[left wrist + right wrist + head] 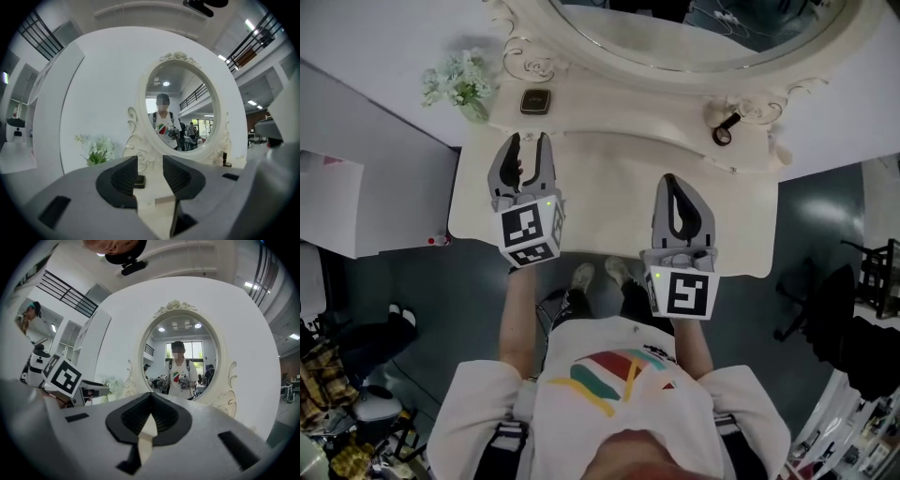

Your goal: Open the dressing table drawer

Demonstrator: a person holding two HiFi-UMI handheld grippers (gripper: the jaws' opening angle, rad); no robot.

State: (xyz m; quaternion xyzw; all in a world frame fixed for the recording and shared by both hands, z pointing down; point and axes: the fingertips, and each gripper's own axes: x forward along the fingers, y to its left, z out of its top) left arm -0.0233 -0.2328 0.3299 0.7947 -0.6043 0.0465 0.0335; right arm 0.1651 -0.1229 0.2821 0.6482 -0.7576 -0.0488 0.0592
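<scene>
The cream dressing table (609,187) stands below me, its oval mirror (694,28) at the back. Its front face, where a drawer would sit, is hidden under the top in every view. My left gripper (528,141) hovers over the left part of the top, jaws open with nothing between them; the left gripper view shows the gap (150,171) and the tabletop (157,187) beyond. My right gripper (672,180) is over the right part of the top, its jaws shut and empty (150,413). Both point level toward the mirror (180,357).
A bunch of pale flowers (461,84) and a small dark box (535,101) stand at the back left of the top, a black object (725,128) at the back right. A black chair (825,300) stands at the right, a white panel (328,202) at the left.
</scene>
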